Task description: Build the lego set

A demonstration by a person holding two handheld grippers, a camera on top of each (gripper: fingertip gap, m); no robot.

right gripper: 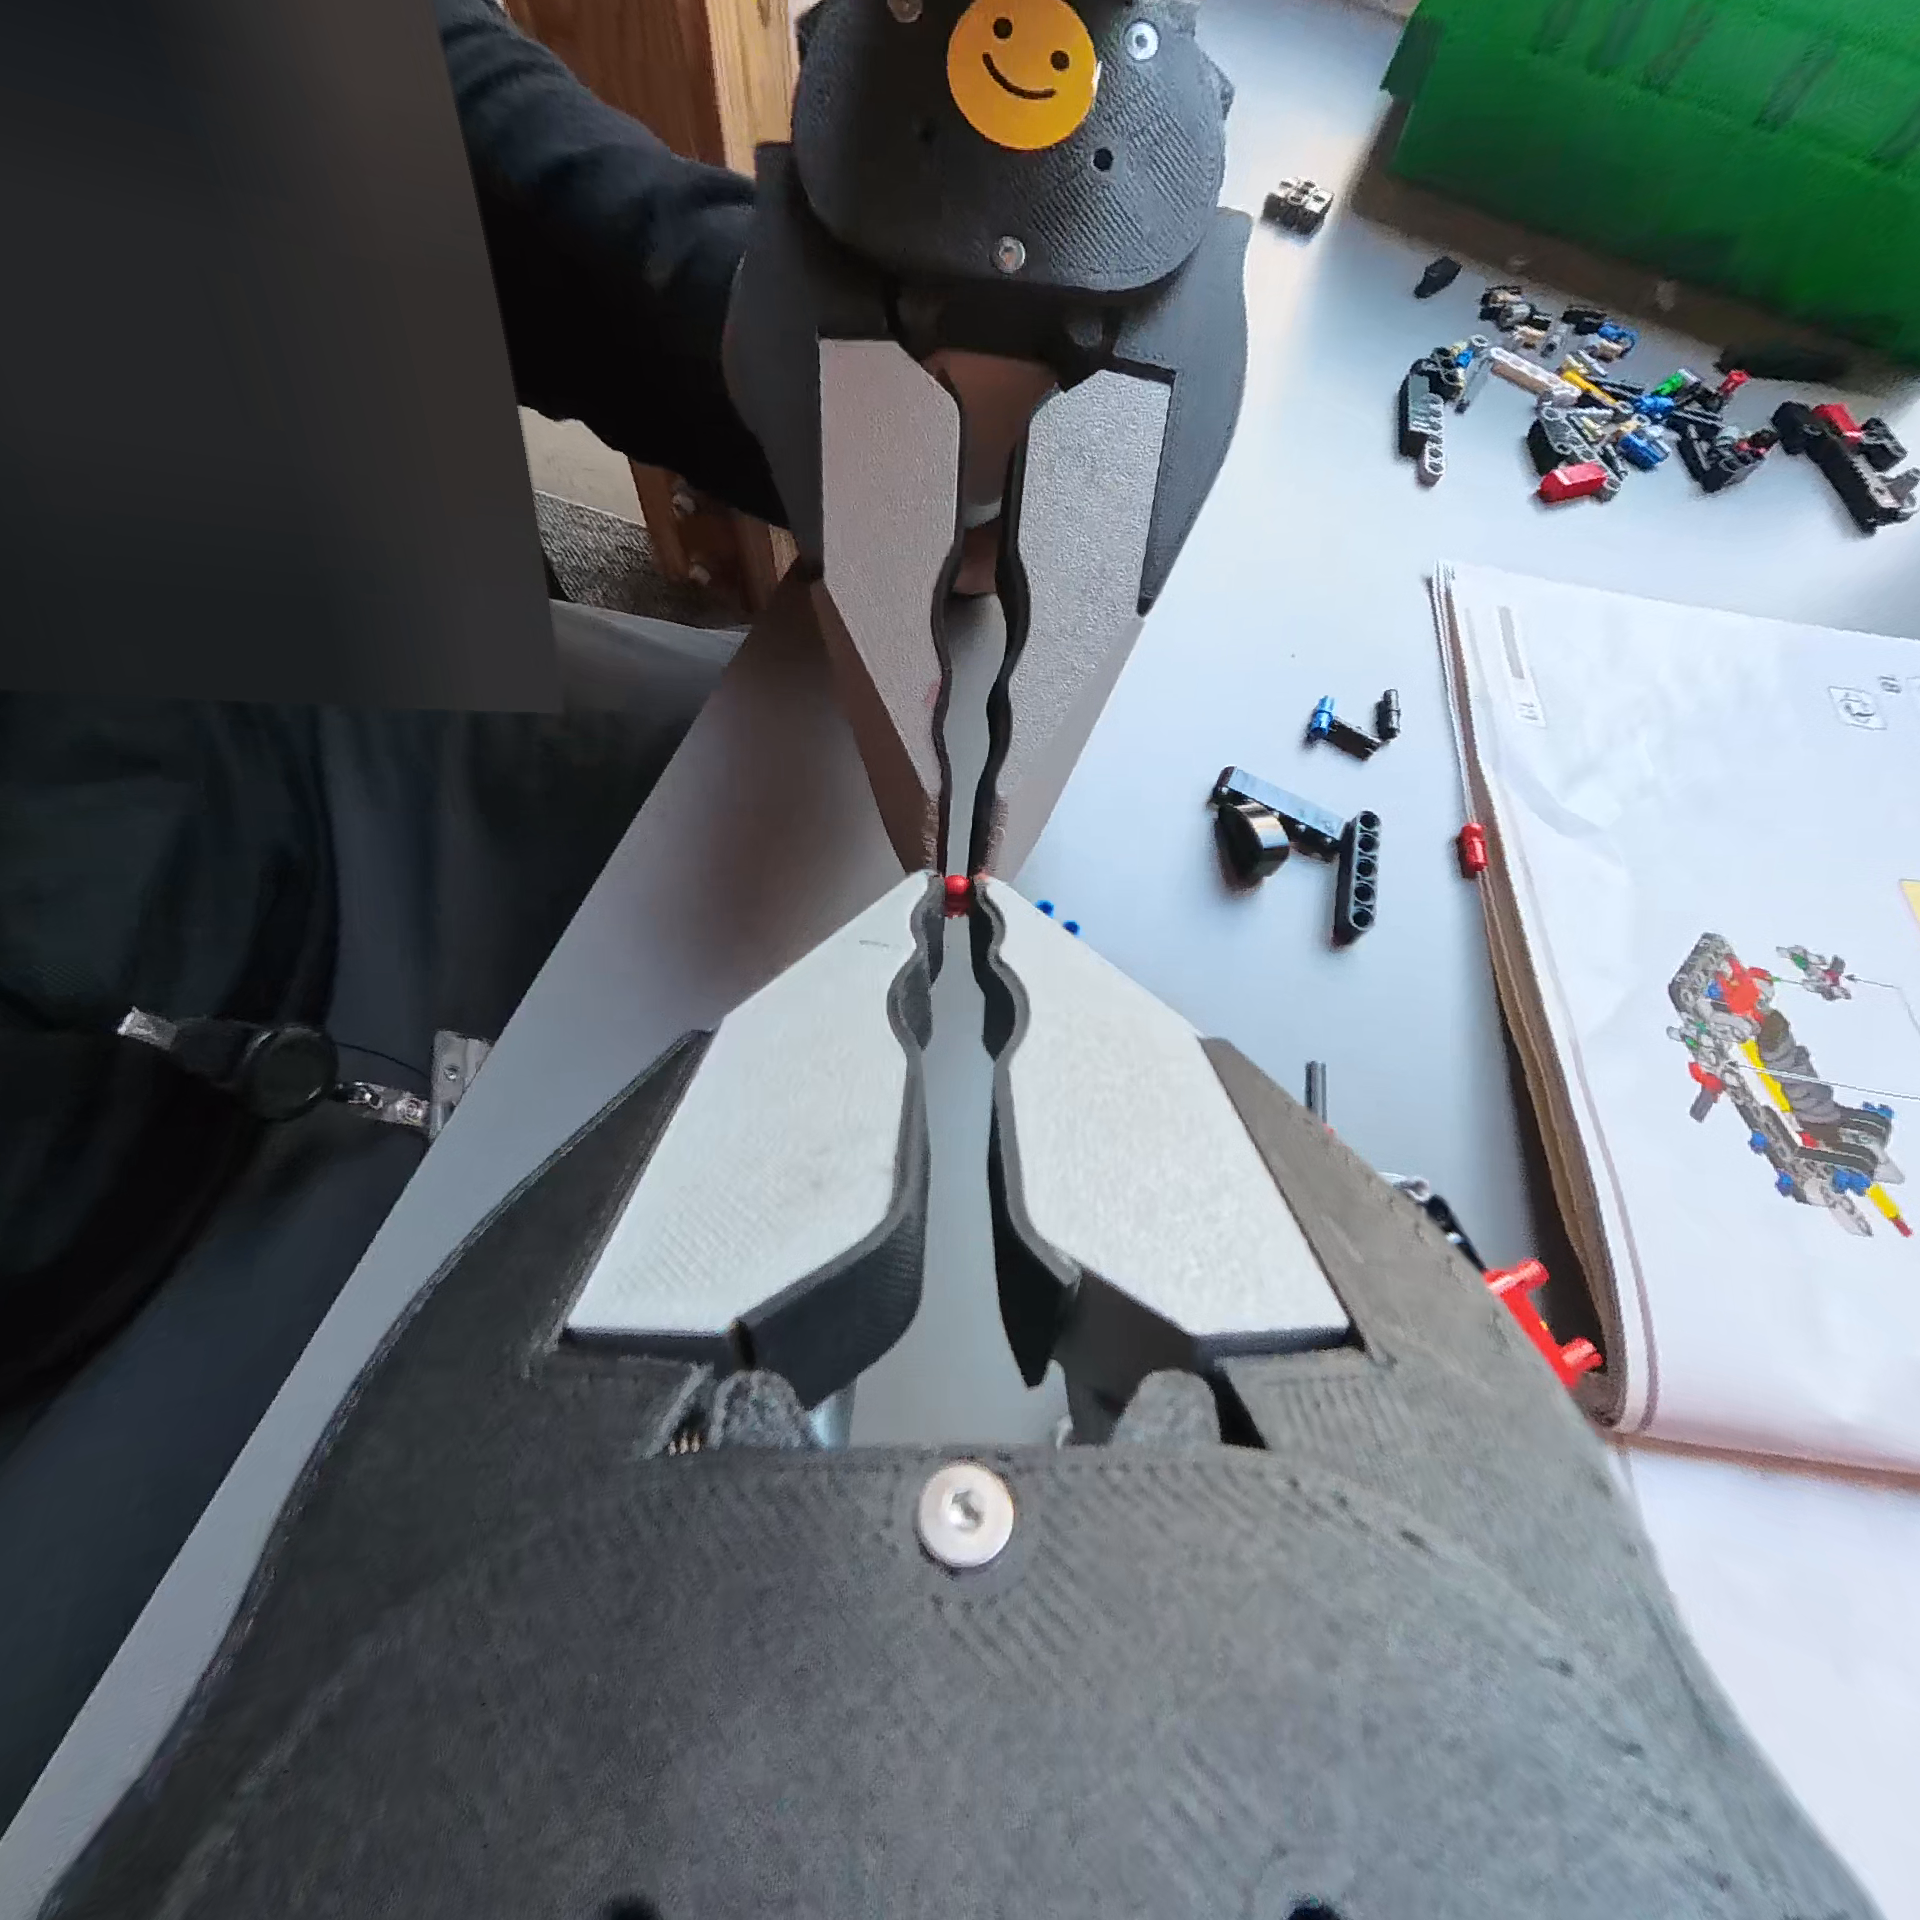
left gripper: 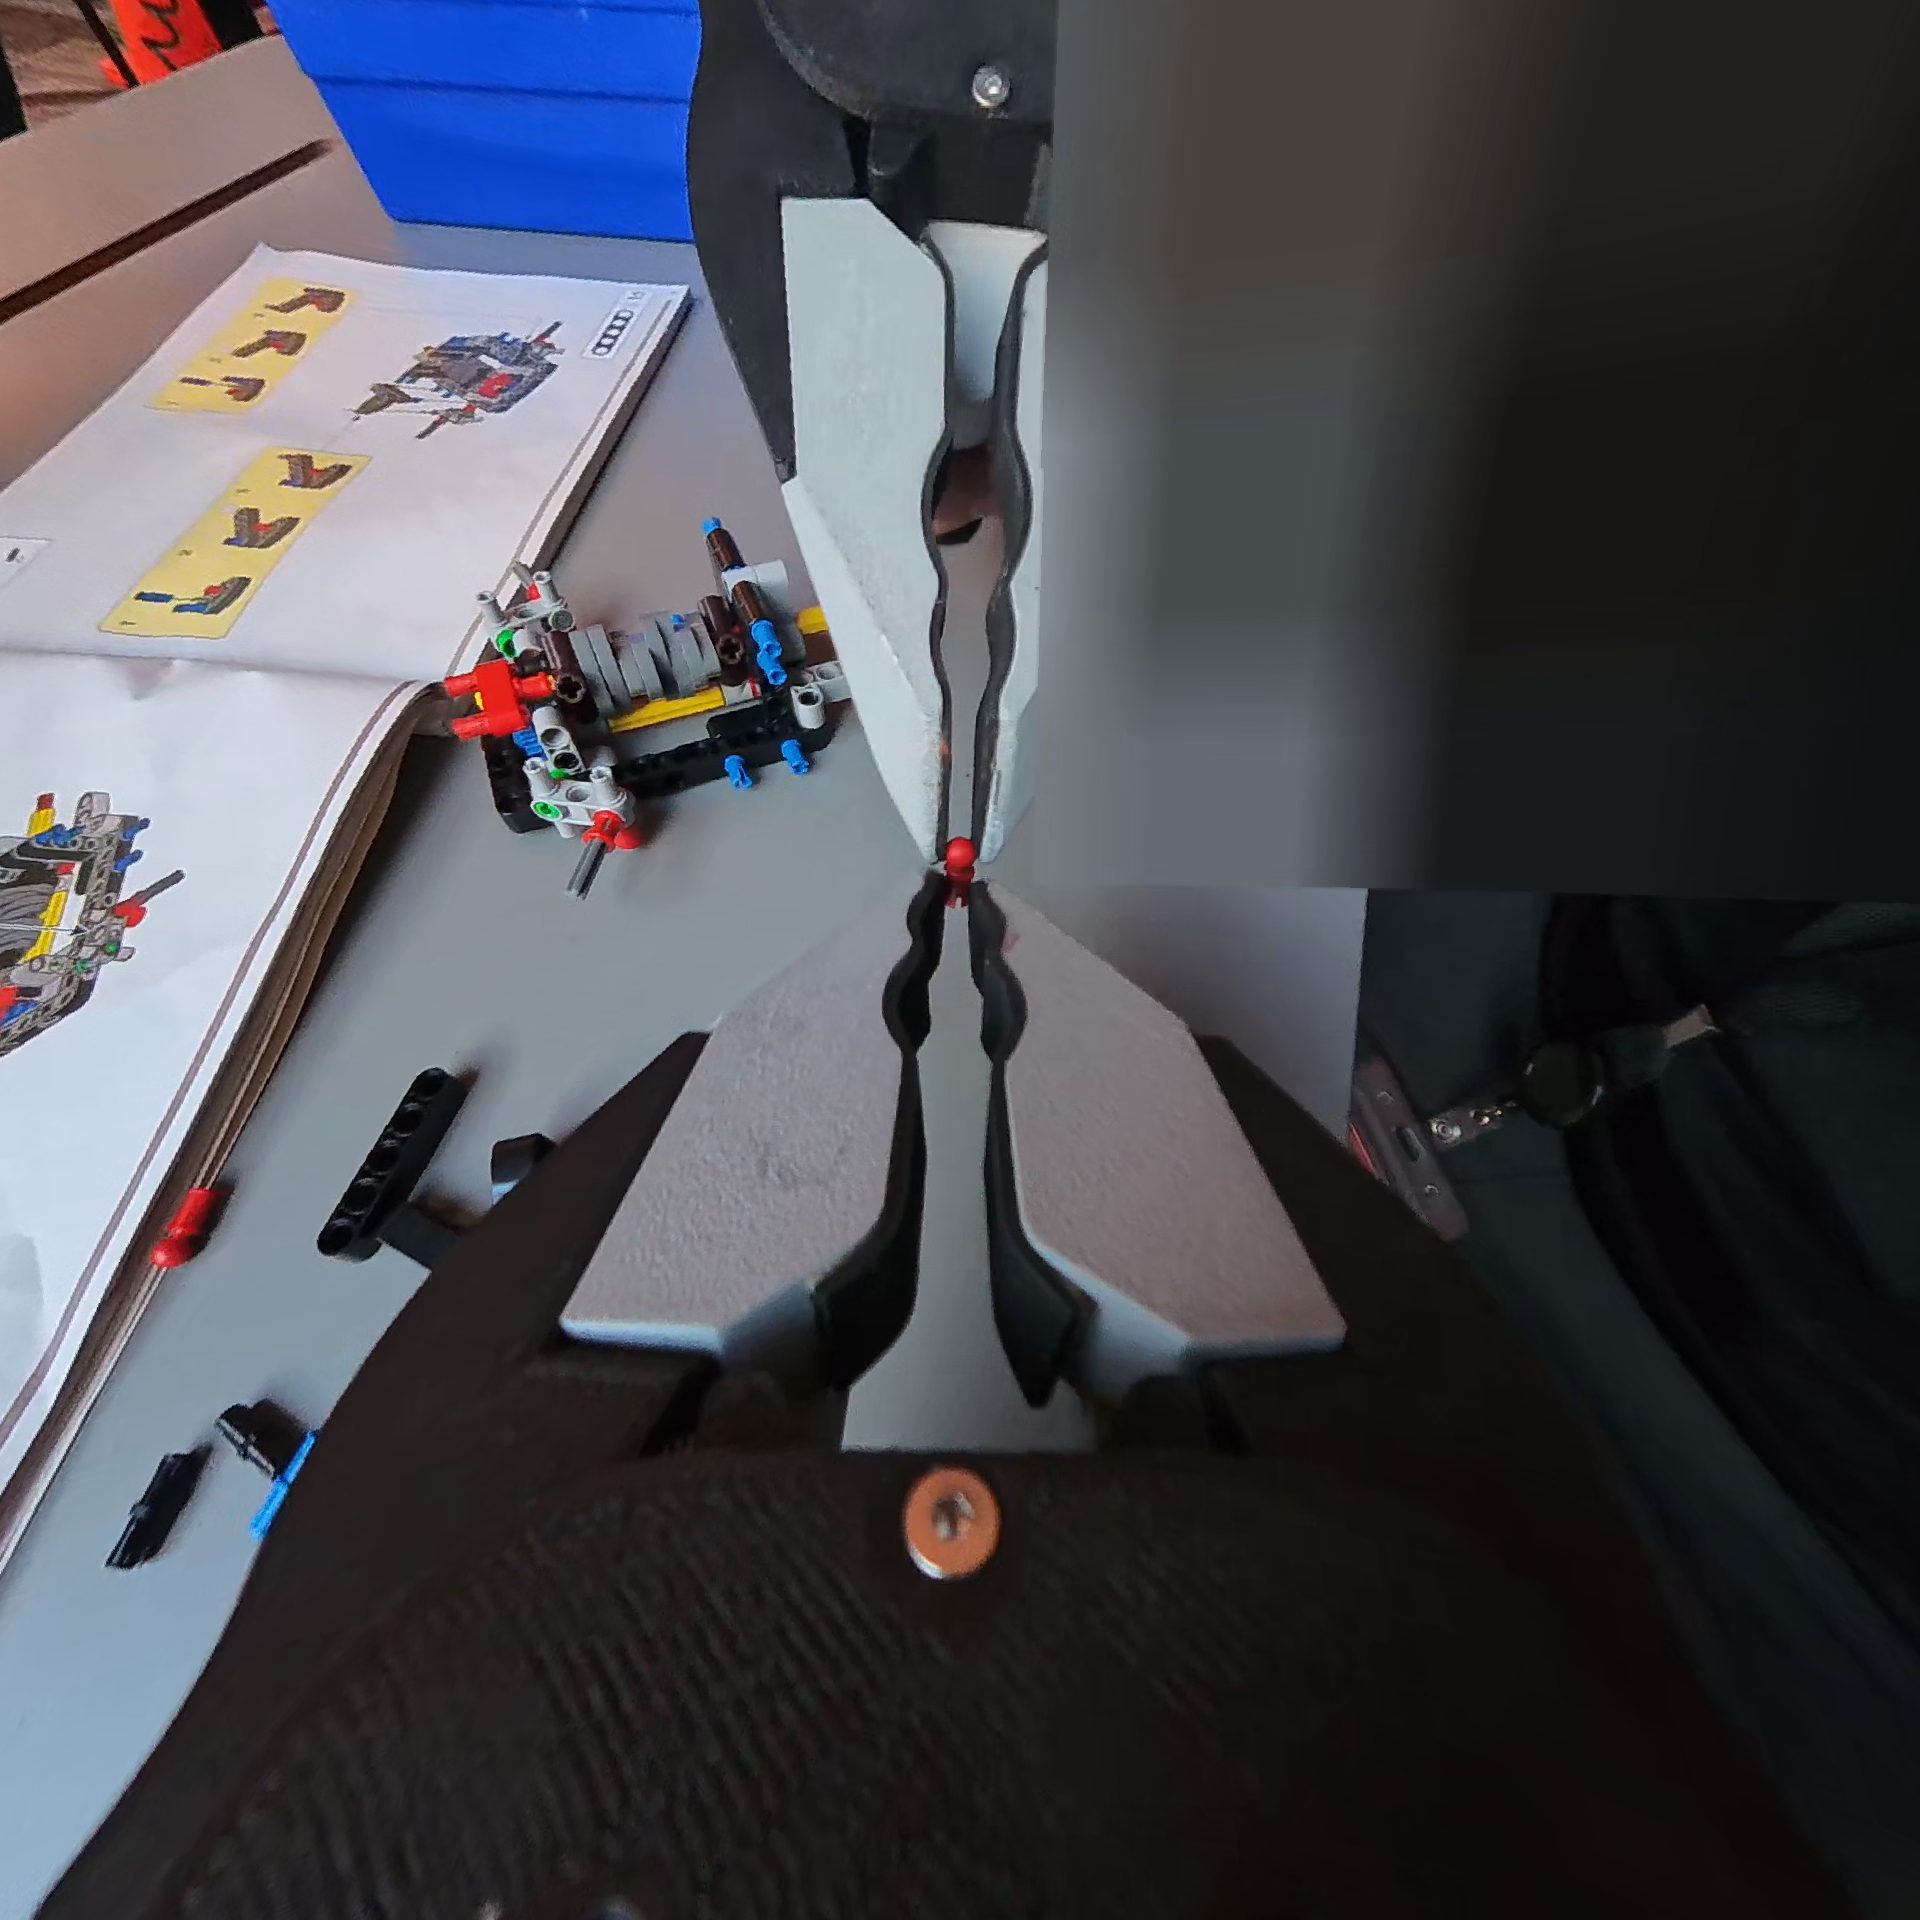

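Both the left gripper (left gripper: pixel 957 902) and right gripper (right gripper: pixel 957 902) pinch one red pin (left gripper: pixel 958 869) tip-to-tip, the half-built chassis (left gripper: pixel 649 691) waiting on the desk (left gripper: pixel 623 987), loose parts (right gripper: pixel 1652 410) unused

Model (left gripper: pixel 655 696) right of manual (left gripper: pixel 312 436), beam (left gripper: pixel 390 1164) nearer

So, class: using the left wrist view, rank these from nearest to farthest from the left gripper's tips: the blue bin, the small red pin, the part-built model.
1. Small red pin: pinched at the left gripper tips.
2. Part-built model: on the table, up-left.
3. Blue bin: at the table's back, upper left.
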